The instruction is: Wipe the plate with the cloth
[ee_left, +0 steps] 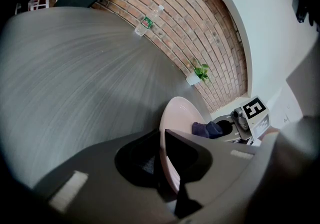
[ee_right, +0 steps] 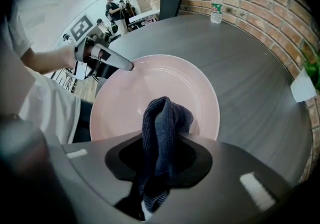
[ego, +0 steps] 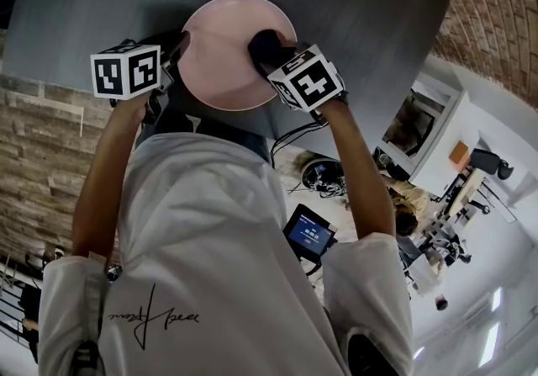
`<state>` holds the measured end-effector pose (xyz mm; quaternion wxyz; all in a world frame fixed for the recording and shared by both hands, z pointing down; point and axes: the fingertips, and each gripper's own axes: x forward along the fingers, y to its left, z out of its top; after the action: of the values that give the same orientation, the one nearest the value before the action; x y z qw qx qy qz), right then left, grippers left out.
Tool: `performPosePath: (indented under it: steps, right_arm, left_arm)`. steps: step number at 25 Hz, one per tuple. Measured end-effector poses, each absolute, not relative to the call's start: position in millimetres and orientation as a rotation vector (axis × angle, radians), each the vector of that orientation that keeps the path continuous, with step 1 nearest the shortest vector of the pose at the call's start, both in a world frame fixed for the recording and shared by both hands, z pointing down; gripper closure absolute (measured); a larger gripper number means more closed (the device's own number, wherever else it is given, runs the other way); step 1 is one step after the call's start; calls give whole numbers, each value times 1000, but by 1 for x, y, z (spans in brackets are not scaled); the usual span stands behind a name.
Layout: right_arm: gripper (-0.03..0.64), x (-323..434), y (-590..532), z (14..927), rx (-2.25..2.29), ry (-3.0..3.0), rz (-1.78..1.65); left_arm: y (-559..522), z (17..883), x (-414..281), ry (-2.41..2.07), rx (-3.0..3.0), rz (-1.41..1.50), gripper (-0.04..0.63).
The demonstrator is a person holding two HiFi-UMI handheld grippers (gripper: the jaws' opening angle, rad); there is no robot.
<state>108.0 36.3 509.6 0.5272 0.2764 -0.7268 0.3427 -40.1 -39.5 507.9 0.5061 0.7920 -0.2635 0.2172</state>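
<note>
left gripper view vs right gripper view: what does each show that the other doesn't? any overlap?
Left gripper view only: left gripper clamped on the round pink plate's rim, plate edge-on; right gripper from outside, with its marker cube. Right gripper view only: the plate's whole face, right gripper shut on the dark blue knitted cloth up close, people behind. Both: plate, cloth, grey table, clear plastic bottle, brick wall.
</note>
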Motion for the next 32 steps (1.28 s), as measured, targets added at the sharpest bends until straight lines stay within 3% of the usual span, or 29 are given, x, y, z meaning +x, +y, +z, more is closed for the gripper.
performPosePath:
  steps: [32]
  right_arm:
    - [509, 116, -14, 511, 716, -1714, 628]
  left_arm:
    - [-39, 508, -39, -650, 1927, 527, 546]
